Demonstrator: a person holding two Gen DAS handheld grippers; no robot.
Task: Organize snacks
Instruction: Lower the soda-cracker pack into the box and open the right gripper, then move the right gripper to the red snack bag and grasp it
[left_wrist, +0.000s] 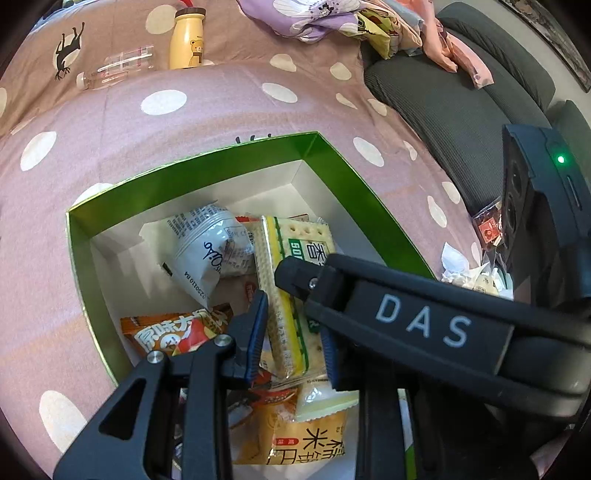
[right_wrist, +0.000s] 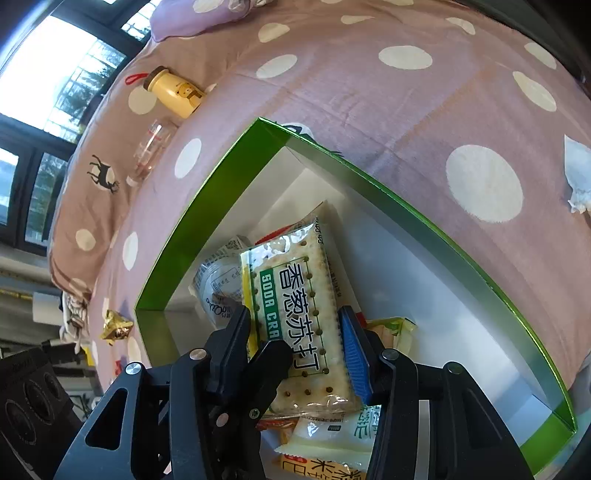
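Observation:
A green box (left_wrist: 229, 158) with a white inside lies on the dotted bedspread and holds several snack packs. A soda cracker pack (left_wrist: 284, 295) stands tilted above them. My left gripper (left_wrist: 293, 325) is shut on its thin sides, blue pads against the wrapper. My right gripper (right_wrist: 293, 314) is shut across the width of the same cracker pack (right_wrist: 295, 314). The right gripper's finger (left_wrist: 295, 275) crosses in from the right in the left wrist view. One finger of the left gripper (right_wrist: 267, 365) shows low over the pack in the right wrist view.
In the box lie a white pouch (left_wrist: 210, 247), an orange pack (left_wrist: 173, 332) and a yellow rice snack (left_wrist: 306, 443). A yellow bear bottle (left_wrist: 188, 40) and a clear bottle (left_wrist: 118, 68) lie beyond. Crumpled tissue (left_wrist: 458, 266), a gold wrapper (right_wrist: 116, 326) and a grey cushion (left_wrist: 443, 99) flank the box.

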